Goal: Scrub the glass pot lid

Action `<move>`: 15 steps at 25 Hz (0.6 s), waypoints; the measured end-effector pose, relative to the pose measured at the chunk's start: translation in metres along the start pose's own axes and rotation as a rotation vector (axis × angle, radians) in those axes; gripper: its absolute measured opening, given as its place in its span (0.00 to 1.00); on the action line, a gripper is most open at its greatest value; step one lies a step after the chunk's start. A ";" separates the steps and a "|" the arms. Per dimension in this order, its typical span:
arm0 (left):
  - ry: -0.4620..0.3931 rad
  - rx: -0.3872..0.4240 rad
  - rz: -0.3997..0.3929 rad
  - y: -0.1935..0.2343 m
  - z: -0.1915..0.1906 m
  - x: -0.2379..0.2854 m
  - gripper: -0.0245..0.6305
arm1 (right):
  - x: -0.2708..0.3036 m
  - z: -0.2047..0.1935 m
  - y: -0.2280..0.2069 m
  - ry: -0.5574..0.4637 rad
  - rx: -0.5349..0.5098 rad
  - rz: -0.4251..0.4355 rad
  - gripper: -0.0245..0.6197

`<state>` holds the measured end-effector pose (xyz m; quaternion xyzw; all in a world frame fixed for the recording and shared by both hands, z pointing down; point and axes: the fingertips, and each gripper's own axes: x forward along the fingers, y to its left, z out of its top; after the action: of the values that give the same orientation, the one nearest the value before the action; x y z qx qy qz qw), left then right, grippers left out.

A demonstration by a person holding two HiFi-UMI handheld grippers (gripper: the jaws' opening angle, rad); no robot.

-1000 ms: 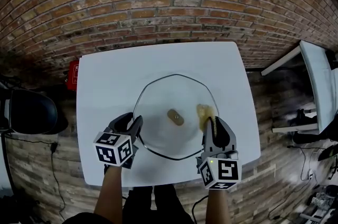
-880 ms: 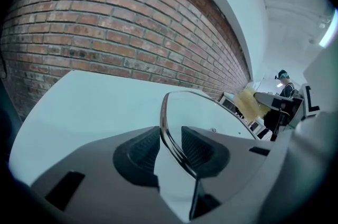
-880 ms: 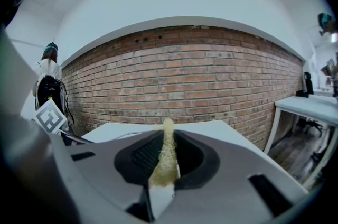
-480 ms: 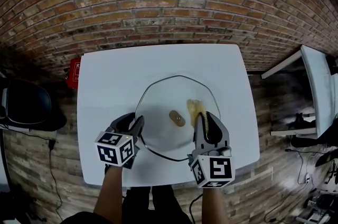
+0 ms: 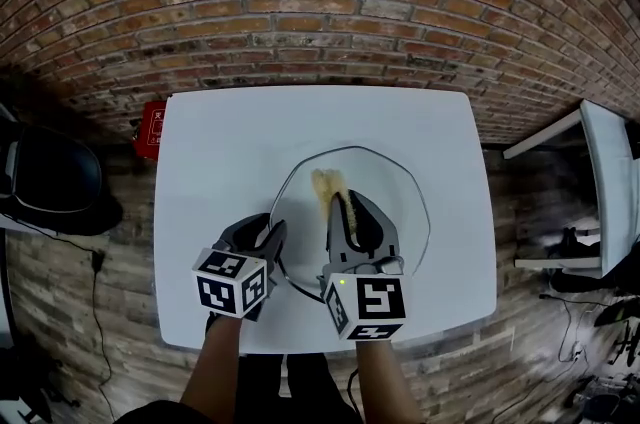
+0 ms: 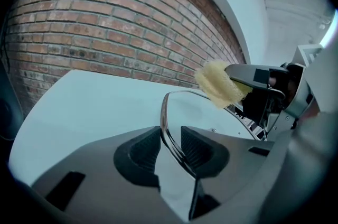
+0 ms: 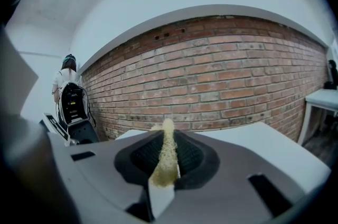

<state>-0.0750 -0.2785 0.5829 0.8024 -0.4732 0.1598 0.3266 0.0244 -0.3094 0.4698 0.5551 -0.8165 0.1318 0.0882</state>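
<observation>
The glass pot lid [image 5: 402, 202] lies on the white table [image 5: 220, 162]. My left gripper [image 5: 266, 234] is at its near-left edge. In the left gripper view the lid's metal rim [image 6: 165, 112] runs between the two dark pads of the left gripper [image 6: 170, 143], which are closed on it. My right gripper [image 5: 346, 208] is over the middle of the lid and hides the knob. It is shut on a yellow sponge [image 5: 325, 184], which sticks out ahead of the jaws onto the glass. The sponge [image 7: 166, 157] shows pinched between the right gripper's pads [image 7: 187, 157]. From the left gripper view the sponge [image 6: 217, 83] is beyond the rim.
A brick wall [image 5: 320, 2] stands behind the table. A red object [image 5: 150, 127] sits by the table's left edge. A black chair [image 5: 50, 182] stands at the far left. Another white table [image 5: 610, 172] is at the right.
My right gripper has carried the sponge leftward across the lid, from its right side to the centre, and now covers the knob. The left gripper has stayed at the near-left rim.
</observation>
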 end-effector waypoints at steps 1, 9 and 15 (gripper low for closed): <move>0.000 0.003 -0.001 0.000 0.000 0.000 0.22 | 0.005 -0.002 0.004 0.006 0.002 0.008 0.13; -0.008 -0.002 -0.001 0.002 0.003 0.002 0.22 | 0.039 -0.029 0.019 0.110 0.051 0.042 0.13; -0.005 0.002 0.006 0.003 0.003 0.002 0.22 | 0.044 -0.054 0.003 0.204 0.057 -0.004 0.13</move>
<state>-0.0768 -0.2832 0.5827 0.8016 -0.4765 0.1590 0.3241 0.0056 -0.3307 0.5335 0.5425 -0.7982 0.2109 0.1552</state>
